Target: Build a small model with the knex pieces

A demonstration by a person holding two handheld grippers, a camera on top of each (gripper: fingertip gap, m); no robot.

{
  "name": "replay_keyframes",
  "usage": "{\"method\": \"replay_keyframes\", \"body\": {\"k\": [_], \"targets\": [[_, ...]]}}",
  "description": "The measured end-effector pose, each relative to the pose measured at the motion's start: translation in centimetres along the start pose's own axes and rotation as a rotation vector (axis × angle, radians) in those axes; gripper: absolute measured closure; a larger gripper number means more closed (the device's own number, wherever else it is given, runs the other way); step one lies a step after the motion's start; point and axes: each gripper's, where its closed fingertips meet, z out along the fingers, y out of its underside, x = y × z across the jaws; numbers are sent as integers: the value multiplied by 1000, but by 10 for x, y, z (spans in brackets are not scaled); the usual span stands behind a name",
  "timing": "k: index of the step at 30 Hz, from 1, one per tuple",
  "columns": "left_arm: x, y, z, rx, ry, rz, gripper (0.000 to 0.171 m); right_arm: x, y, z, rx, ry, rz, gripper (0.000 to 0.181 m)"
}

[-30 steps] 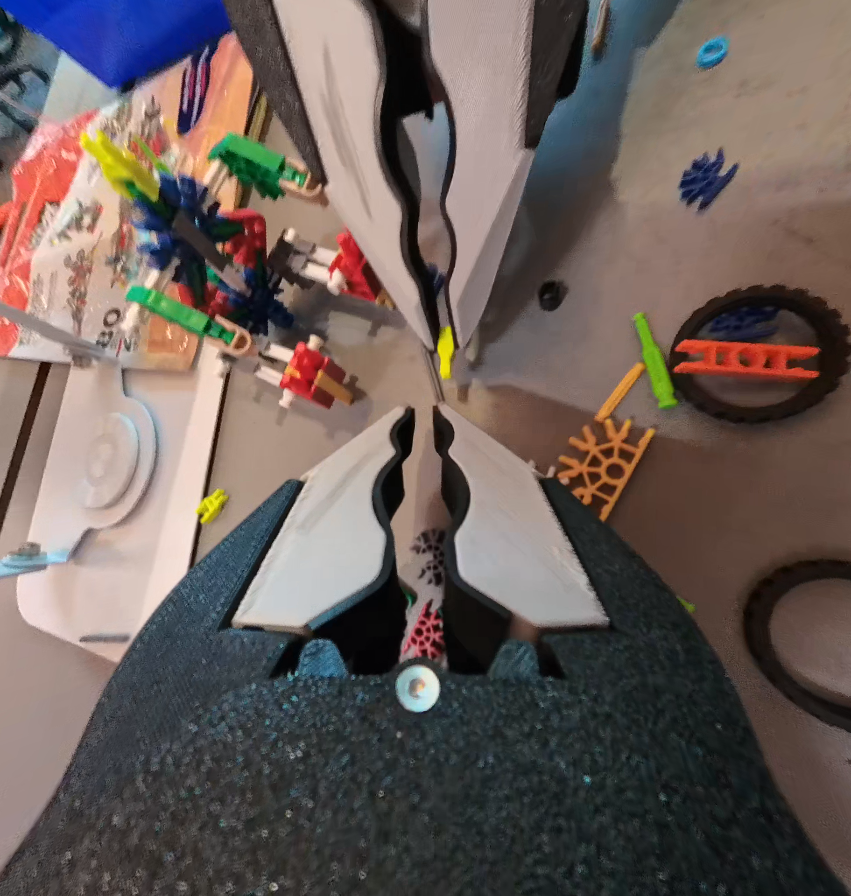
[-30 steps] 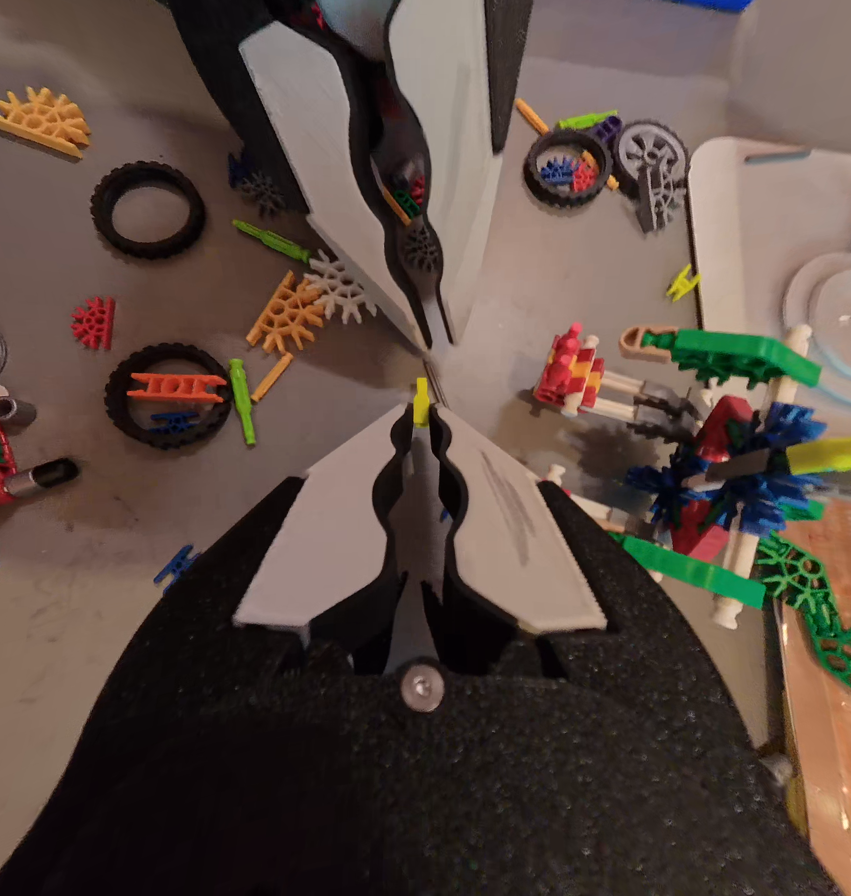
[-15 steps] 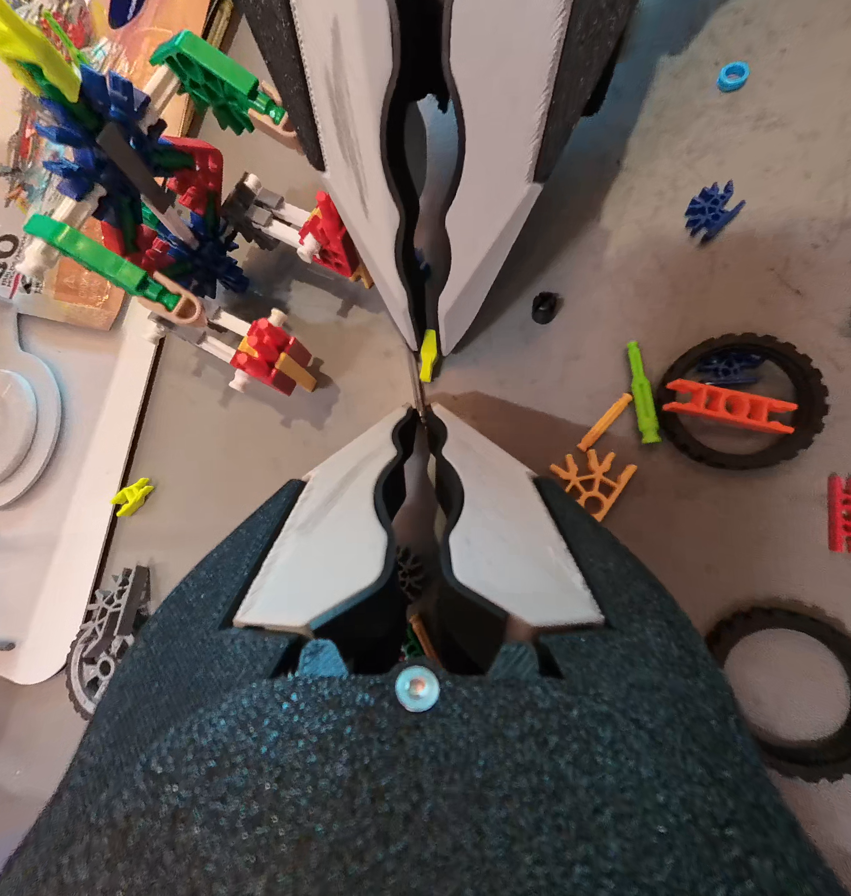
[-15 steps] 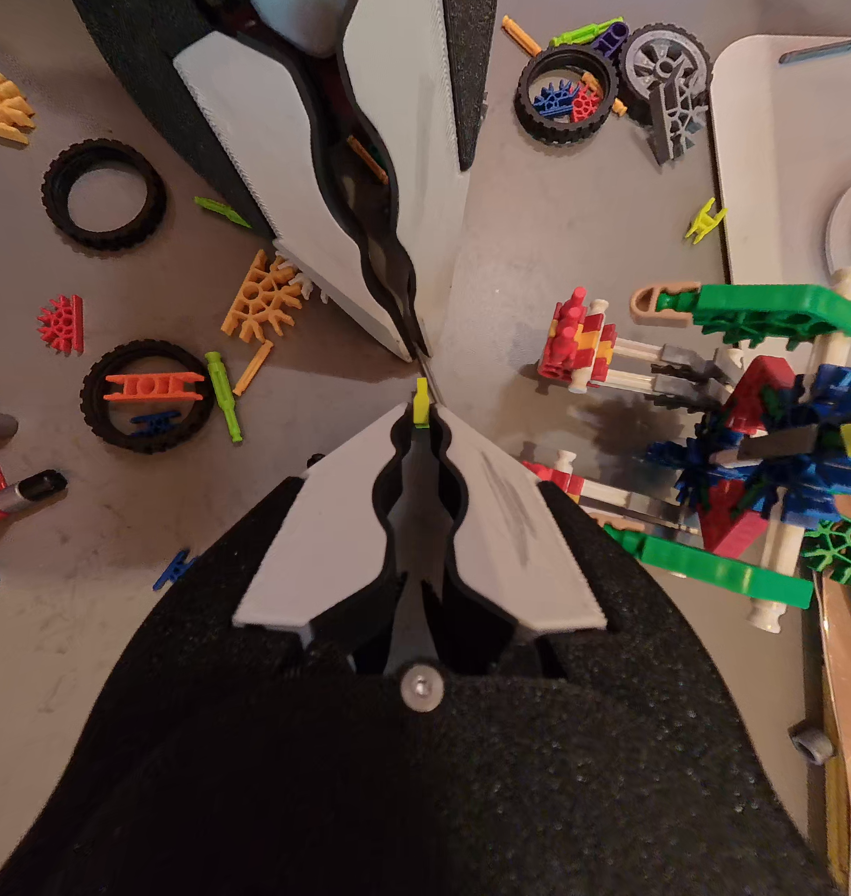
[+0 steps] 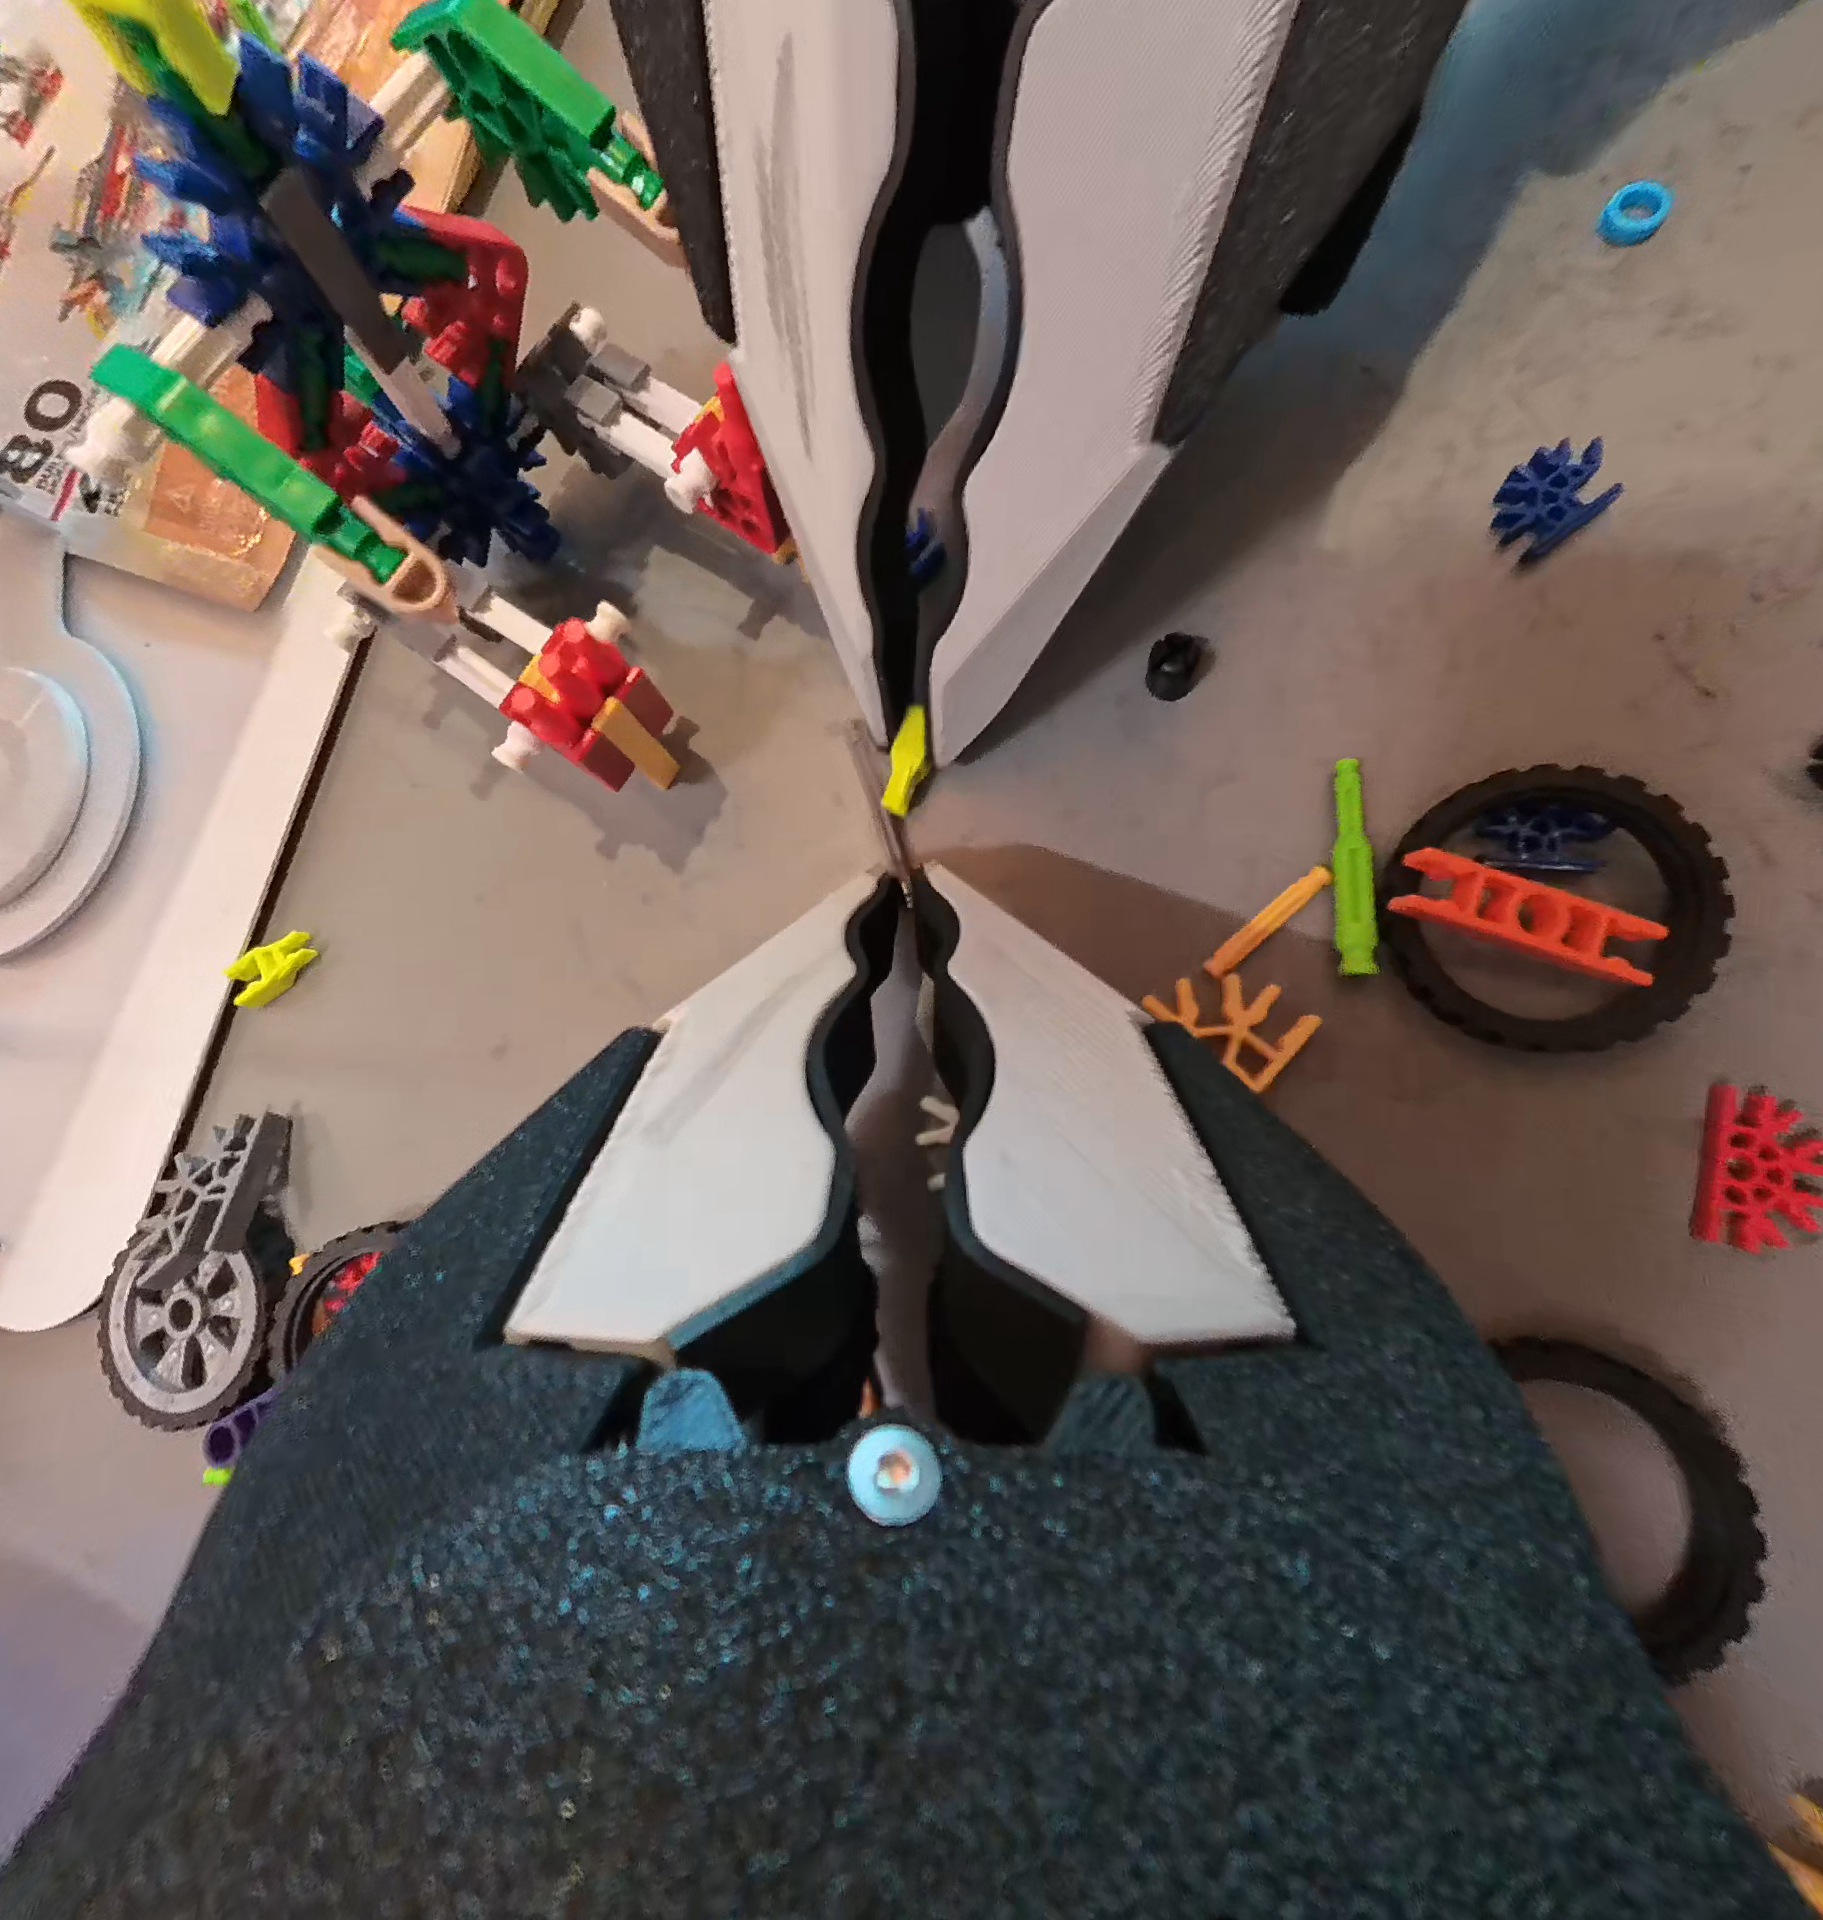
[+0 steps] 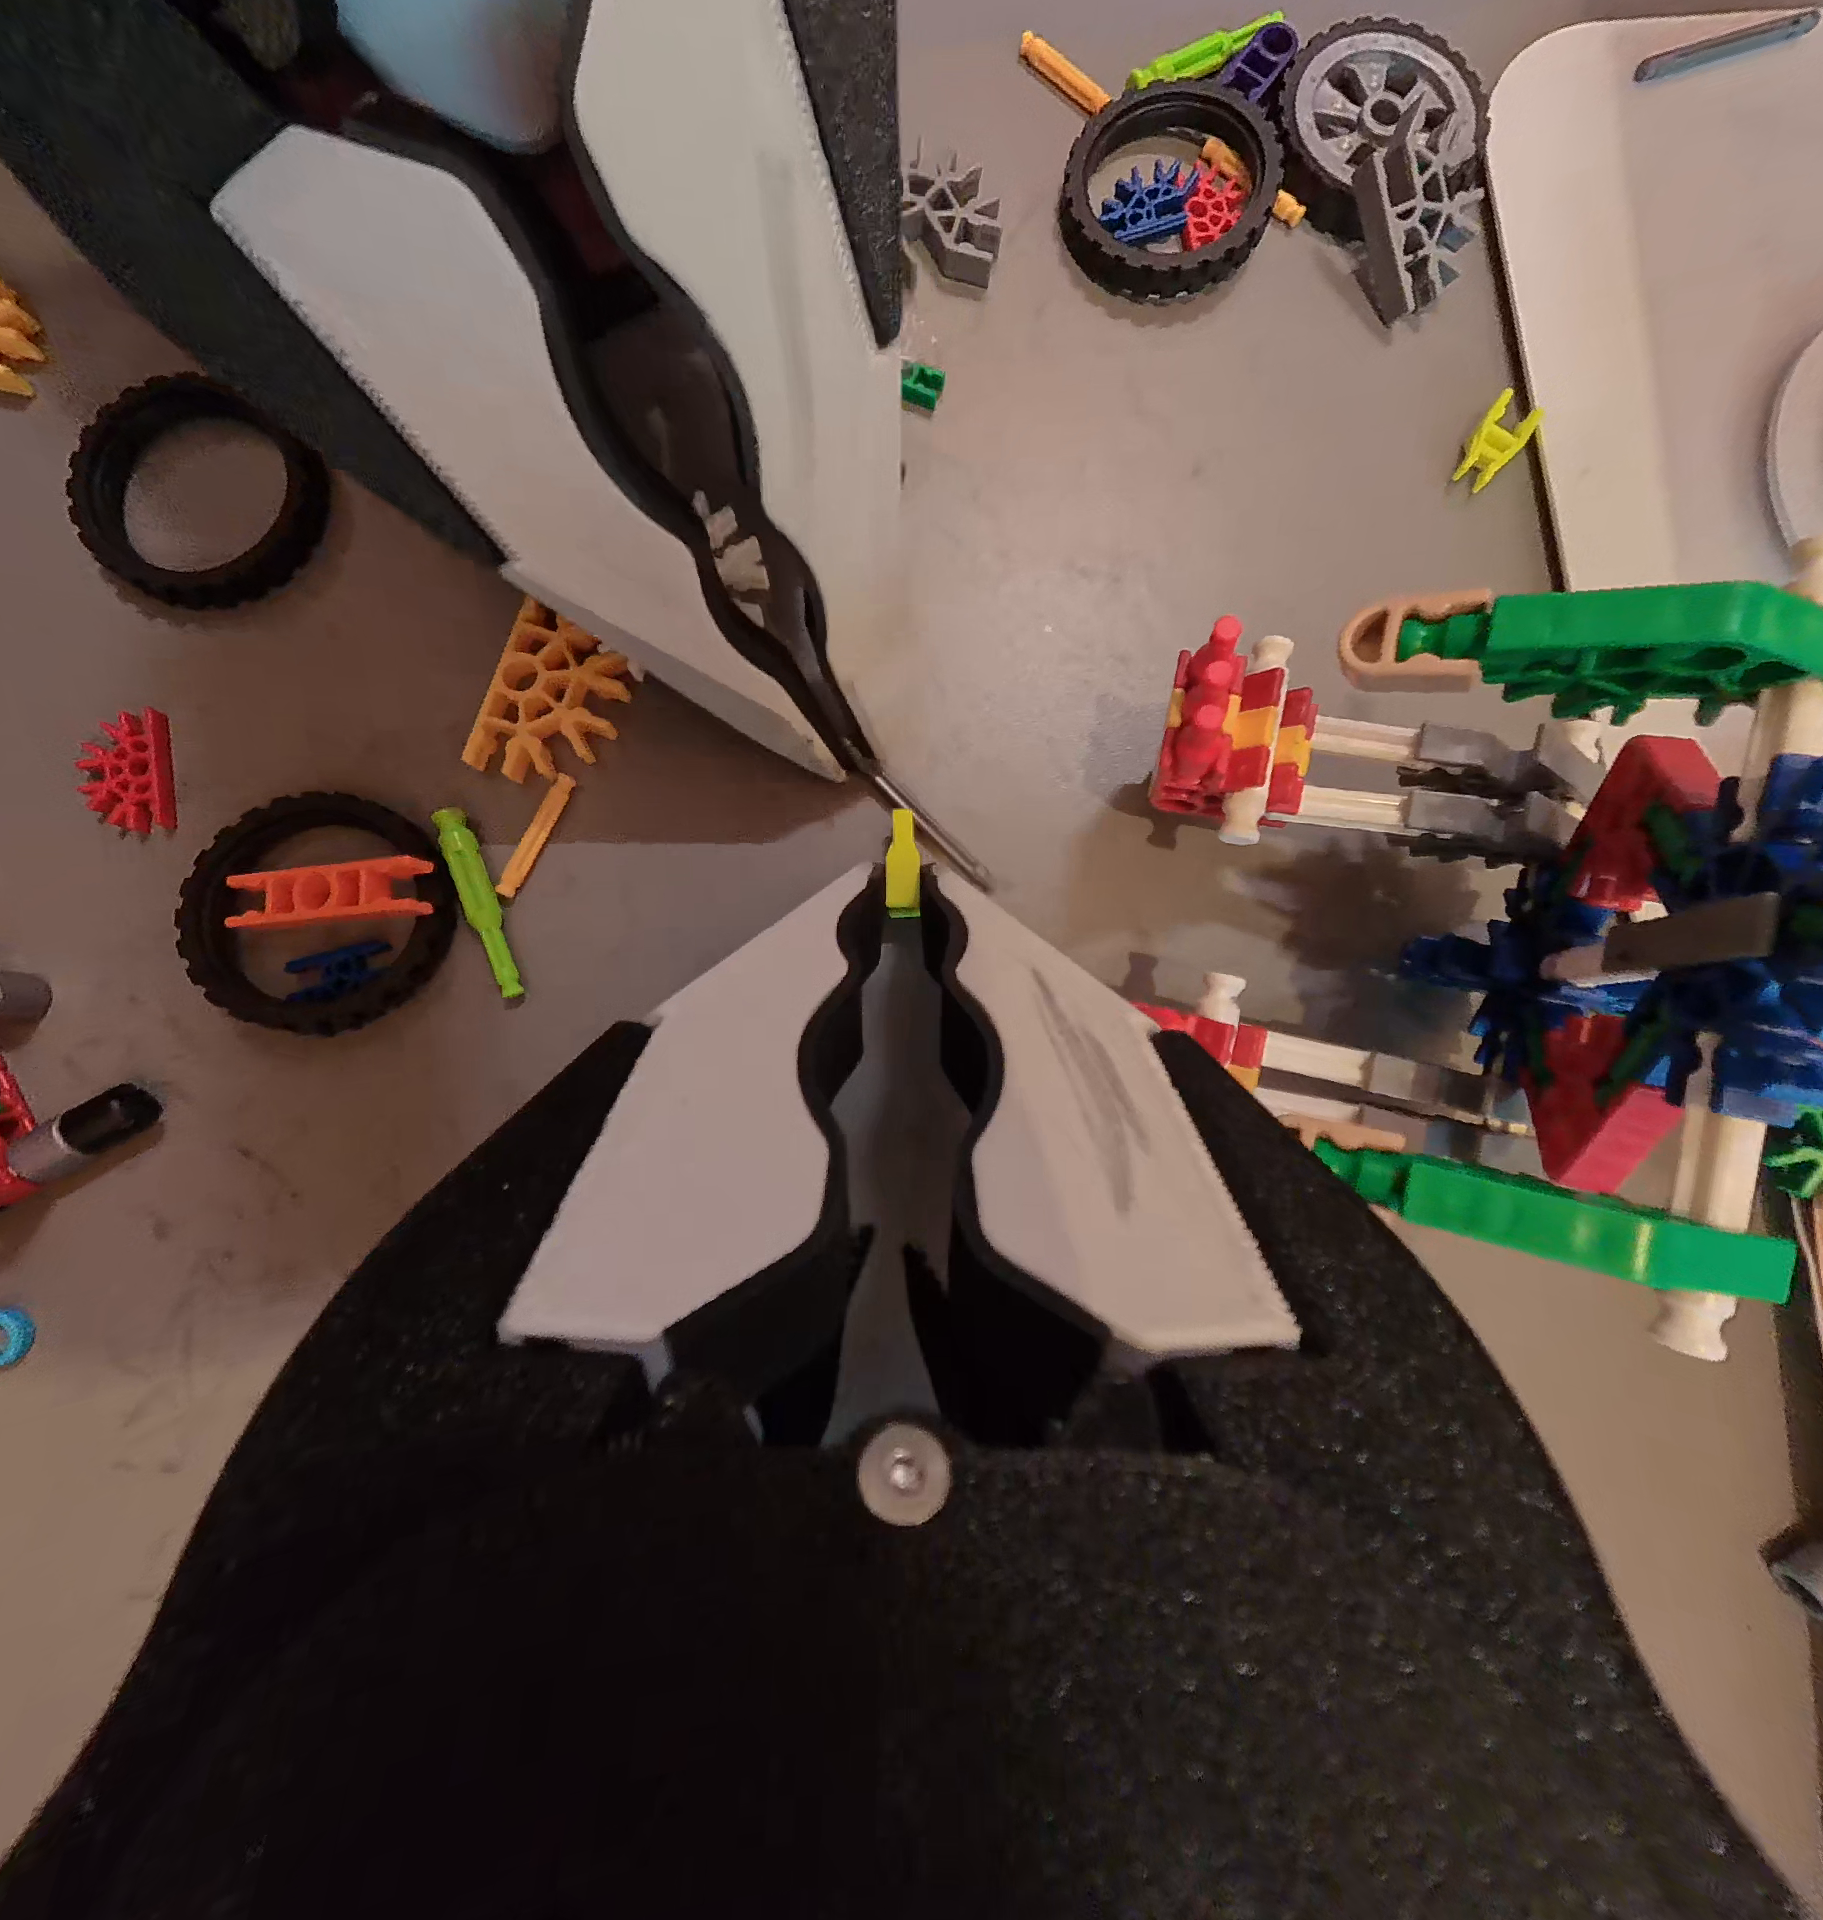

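**A:** While both grippers hang tip to tip over the grey table (image 5: 574, 935), what looks different to you from a second ago?

**B:** Mostly the backdrop. The pair has drifted together. In the left wrist view the white board (image 5: 159, 1039) has slid down the left edge, and the colourful built model (image 6: 1665, 935) of green, blue and red pieces now looms larger beside the fingers. A grey spoked wheel (image 5: 180, 1320) has come into view at the lower left.

**A:** And the grippers themselves?

**B:** Hardly changed relative to each other. The left gripper (image 5: 902, 883) is clenched, and so is the right gripper (image 6: 902, 883), nose to nose as before.

**A:** What about the loose parts?

**B:** They lie untouched: the black tyre (image 6: 192, 925) with an orange piece inside it, other tyres, and scattered connectors, all well apart from the tips.

**A:** What is the right one pinching?

**B:** A small yellow-green piece (image 6: 901, 868), gripped at the very tips and sticking out forward.

**A:** And the left?

**B:** A thin dark rod (image 6: 928, 831), poking from between its closed tips. In the right wrist view it now runs just past the yellow-green piece's free end, a little further alongside than half a second ago. I cannot tell whether the two touch.
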Motion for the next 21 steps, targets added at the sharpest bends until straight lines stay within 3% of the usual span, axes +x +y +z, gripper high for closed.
{"method": "replay_keyframes", "body": {"k": [21], "targets": [[2,-4,-1,23,-23,-12,171,1,-1,3,-8,26,28,175]]}}
